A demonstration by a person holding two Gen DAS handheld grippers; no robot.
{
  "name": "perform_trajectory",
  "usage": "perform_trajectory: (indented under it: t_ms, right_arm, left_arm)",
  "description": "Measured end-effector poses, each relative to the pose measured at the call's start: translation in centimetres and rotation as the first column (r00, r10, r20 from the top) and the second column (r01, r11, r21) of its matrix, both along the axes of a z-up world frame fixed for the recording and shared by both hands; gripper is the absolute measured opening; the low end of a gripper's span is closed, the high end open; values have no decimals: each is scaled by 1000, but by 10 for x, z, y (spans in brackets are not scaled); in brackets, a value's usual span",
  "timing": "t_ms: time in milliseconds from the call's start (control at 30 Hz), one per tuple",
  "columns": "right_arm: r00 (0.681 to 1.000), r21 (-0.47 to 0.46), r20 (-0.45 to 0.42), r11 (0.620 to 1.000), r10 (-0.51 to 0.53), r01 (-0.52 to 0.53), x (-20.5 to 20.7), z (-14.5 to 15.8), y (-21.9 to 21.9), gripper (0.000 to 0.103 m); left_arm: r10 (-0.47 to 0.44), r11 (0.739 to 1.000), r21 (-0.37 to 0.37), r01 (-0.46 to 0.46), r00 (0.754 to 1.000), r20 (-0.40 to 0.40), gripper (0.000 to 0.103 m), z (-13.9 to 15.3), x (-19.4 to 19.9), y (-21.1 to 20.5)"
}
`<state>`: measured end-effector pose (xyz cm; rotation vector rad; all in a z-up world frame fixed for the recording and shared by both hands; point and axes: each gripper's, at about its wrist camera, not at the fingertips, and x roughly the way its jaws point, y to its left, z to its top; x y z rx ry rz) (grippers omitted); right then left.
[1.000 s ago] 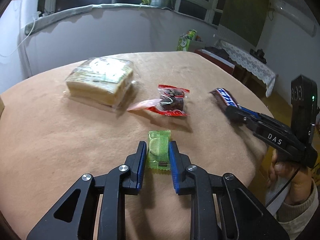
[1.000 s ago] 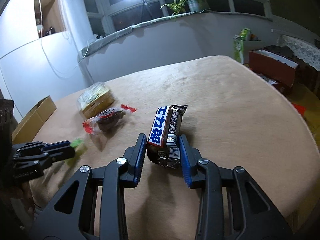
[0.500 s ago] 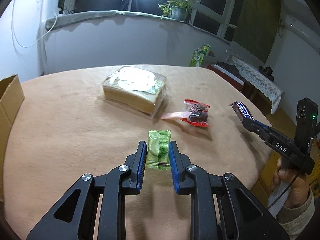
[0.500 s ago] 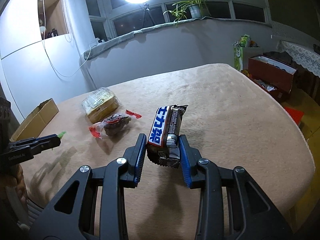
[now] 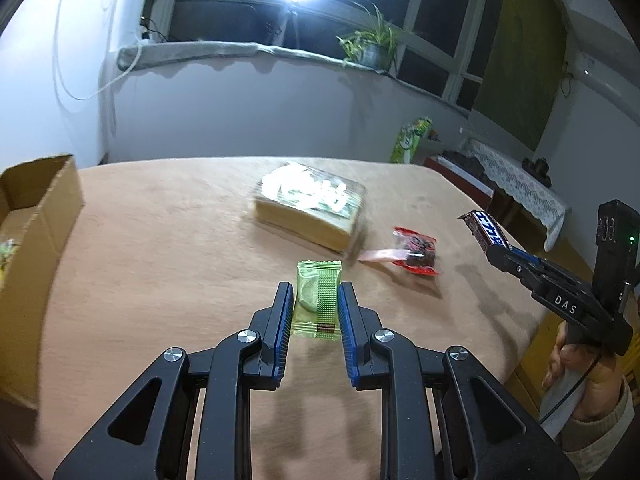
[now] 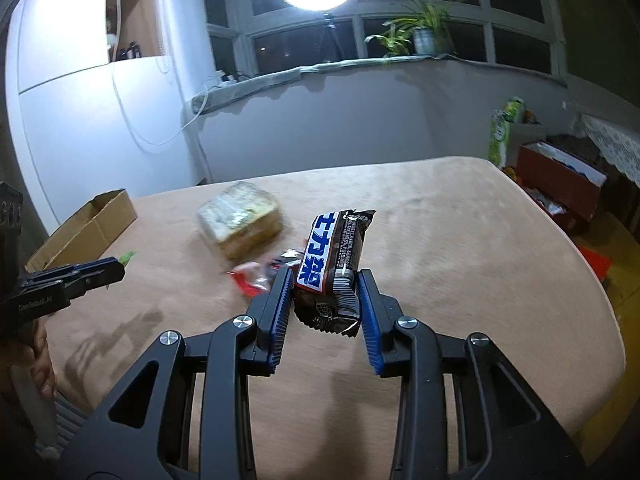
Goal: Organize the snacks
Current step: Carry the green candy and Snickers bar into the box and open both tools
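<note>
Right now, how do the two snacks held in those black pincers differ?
The green packet in the left gripper is small, flat and see-through; the chocolate bar in the right gripper is longer, thicker and dark brown with blue lettering. Both are sealed wrappers clamped by their sides, held above the table.

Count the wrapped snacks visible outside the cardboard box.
4. Green packet in the left gripper; chocolate bar in the right gripper; sandwich pack and red packet on the table. The box's contents are mostly hidden.
</note>
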<state>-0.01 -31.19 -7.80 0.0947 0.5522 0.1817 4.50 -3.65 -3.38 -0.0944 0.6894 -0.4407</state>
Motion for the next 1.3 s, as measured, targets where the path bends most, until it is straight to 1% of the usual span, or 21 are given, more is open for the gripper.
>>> perform_trajectory:
  t_ms: [367, 533, 767, 933, 1100, 1300]
  right_arm:
    - [990, -56, 27, 990, 135, -133, 9, 22, 81, 34]
    - [978, -73, 37, 976, 207, -204, 15, 29, 122, 34]
    - [951, -94, 57, 950, 302, -296, 20, 40, 176, 34]
    - [922, -103, 71, 922, 380, -373, 25, 46, 219, 34]
    - [873, -122, 77, 873, 482, -472, 26, 49, 274, 34]
    - [817, -140, 66, 816, 573, -561, 32, 45, 329, 34]
  left_arm:
    - [117, 992, -60, -113, 992, 51, 21, 15, -7, 66]
    - [174, 983, -81, -167, 981, 81, 21, 25, -14, 96]
    - [255, 964, -106, -245, 962, 99, 21, 30, -22, 138]
    - [320, 945, -112, -308, 942, 106, 21, 31, -26, 167]
    - [386, 919, -124, -374, 917, 99, 21, 29, -28, 199]
    - [448, 891, -126, -437, 890, 87, 21, 24, -31, 230]
